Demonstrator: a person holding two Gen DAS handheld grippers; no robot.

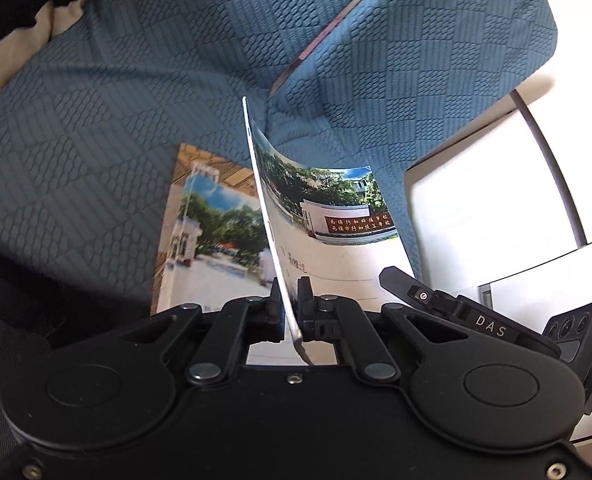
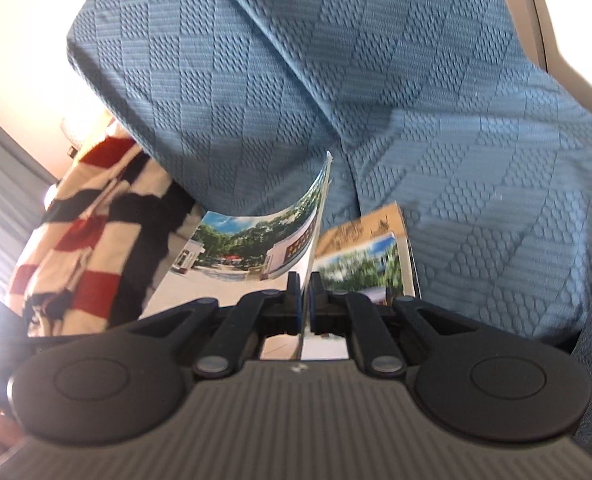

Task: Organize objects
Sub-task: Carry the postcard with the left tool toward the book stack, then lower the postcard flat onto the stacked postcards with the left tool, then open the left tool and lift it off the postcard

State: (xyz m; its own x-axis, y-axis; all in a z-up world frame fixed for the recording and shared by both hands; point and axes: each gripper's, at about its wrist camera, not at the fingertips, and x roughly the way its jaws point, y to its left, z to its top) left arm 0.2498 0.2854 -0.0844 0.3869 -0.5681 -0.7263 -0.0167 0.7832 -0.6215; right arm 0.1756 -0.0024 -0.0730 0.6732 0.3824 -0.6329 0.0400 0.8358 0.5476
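Booklet (image 1: 328, 216); scarf (image 2: 91, 240) right-cam only

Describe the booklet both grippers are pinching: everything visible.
The booklet is thin, with a glossy cover: a photo of a gate with trees and blue sky on top, white with ruled lines below. It stands on edge and bows. The left gripper and right gripper each have their jaws shut on its edge. It hangs over the blue textured sofa cushion, above a second booklet lying flat there. A striped scarf sits beside it.
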